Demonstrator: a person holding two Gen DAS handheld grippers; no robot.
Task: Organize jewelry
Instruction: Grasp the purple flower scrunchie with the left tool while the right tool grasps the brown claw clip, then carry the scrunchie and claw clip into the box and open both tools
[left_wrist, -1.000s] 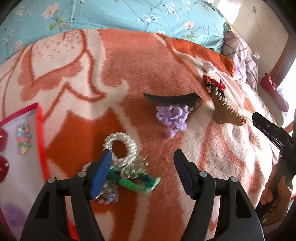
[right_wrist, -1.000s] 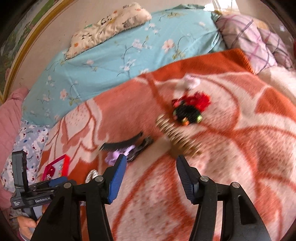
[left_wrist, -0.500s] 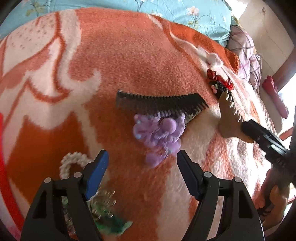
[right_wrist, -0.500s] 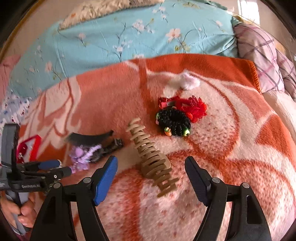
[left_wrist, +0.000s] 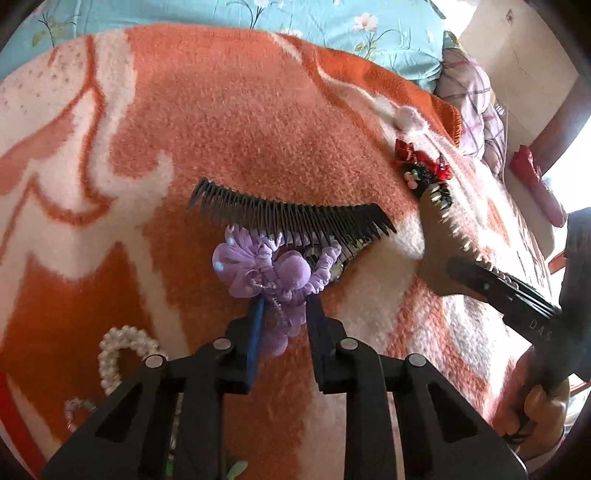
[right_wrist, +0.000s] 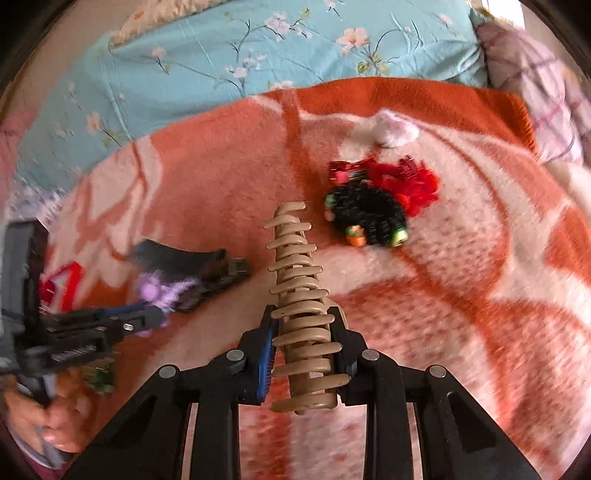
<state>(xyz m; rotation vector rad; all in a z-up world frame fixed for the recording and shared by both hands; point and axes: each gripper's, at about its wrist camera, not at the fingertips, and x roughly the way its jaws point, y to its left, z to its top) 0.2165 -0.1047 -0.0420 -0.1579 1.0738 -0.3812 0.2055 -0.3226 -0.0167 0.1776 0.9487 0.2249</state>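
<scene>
My left gripper (left_wrist: 283, 301) is shut on a purple fabric flower hair piece (left_wrist: 264, 266) that lies against a black comb clip (left_wrist: 291, 214) on the orange blanket. My right gripper (right_wrist: 303, 314) is shut on a long beige claw clip (right_wrist: 301, 295), which points away from me. The beige clip also shows in the left wrist view (left_wrist: 441, 229), with the right gripper's fingers (left_wrist: 498, 284) on it. The left gripper with the purple piece shows at the left of the right wrist view (right_wrist: 147, 306).
A pearl bracelet (left_wrist: 118, 352) lies at lower left by a red-edged tray (left_wrist: 14, 421). A black scrunchie with beads (right_wrist: 369, 218), a red bow clip (right_wrist: 399, 181) and a white pompom (right_wrist: 393, 129) lie farther back. Blue floral bedding (right_wrist: 240, 66) is beyond the blanket.
Both grippers moved forward and closed: the left onto the purple flower piece, the right onto the beige claw clip. Both were open half a second ago.
</scene>
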